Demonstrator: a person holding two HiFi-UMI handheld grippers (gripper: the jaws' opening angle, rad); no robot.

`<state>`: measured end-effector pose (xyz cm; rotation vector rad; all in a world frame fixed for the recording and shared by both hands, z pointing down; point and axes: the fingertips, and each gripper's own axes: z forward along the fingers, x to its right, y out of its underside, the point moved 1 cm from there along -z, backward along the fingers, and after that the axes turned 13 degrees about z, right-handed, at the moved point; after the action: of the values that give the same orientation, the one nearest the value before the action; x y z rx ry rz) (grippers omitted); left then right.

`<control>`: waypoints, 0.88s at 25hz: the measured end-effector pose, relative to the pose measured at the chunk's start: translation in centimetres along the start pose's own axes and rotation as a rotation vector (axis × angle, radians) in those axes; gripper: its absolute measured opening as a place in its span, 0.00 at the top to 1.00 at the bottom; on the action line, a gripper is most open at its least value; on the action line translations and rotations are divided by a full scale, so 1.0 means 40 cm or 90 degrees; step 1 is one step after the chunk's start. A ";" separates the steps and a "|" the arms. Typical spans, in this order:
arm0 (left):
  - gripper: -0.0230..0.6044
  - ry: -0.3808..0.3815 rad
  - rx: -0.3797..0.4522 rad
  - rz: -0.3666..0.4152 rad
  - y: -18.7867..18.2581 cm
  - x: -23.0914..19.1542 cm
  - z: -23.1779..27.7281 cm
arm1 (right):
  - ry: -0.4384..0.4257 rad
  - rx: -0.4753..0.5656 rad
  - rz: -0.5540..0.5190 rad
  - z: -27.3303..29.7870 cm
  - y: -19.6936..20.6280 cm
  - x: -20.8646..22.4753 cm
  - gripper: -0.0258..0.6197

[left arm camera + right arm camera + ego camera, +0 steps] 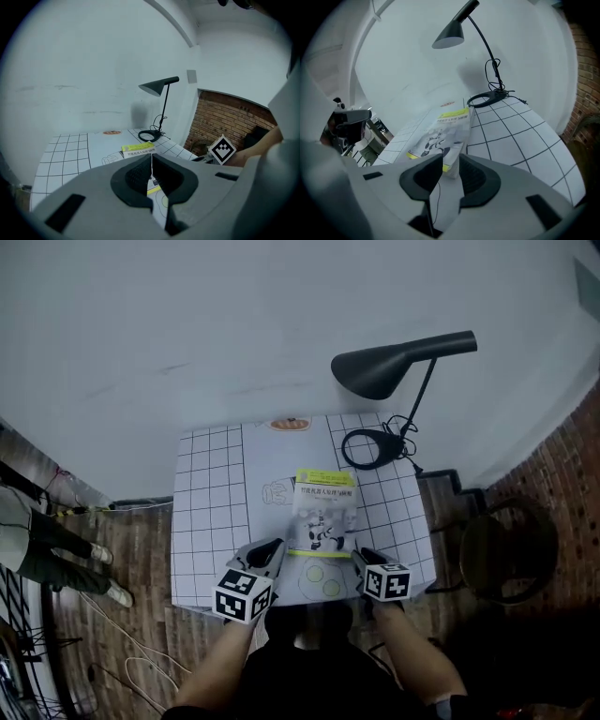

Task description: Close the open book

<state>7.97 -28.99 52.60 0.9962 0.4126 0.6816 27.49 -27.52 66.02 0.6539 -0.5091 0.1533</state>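
Observation:
The book [323, 512] lies shut on the gridded white table [211, 512], cover up, with a yellow band along its far edge and its near edge. It shows too in the left gripper view [138, 148] and the right gripper view [443, 136]. My left gripper [275, 549] sits just left of the book's near-left corner; its jaws [151, 161] are shut with only a thin slit between them and nothing held. My right gripper [361, 557] is at the book's near-right corner. Its jaws [451, 161] stand apart, the corner pokes into the gap, and the pads do not visibly press on it.
A black desk lamp [403, 367] stands at the table's far right, its ring base and cord [373, 446] beyond the book. A round chair [502, 554] is right of the table. A person's legs [47, 545] are on the wooden floor at left.

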 end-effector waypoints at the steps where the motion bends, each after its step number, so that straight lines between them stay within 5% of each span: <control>1: 0.95 -0.008 0.002 0.001 -0.012 0.012 0.000 | -0.013 0.001 -0.001 -0.013 -0.011 0.004 0.80; 12: 0.95 -0.096 0.037 -0.004 -0.103 0.050 -0.041 | -0.129 0.068 -0.080 -0.140 -0.191 -0.056 0.87; 22: 0.95 -0.113 0.089 0.021 -0.183 -0.018 -0.119 | -0.177 0.210 -0.201 -0.286 -0.352 -0.224 0.95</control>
<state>6.98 -29.18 43.90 1.1878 0.2914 0.5947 28.47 -31.37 46.17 1.0779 -0.6467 -0.1591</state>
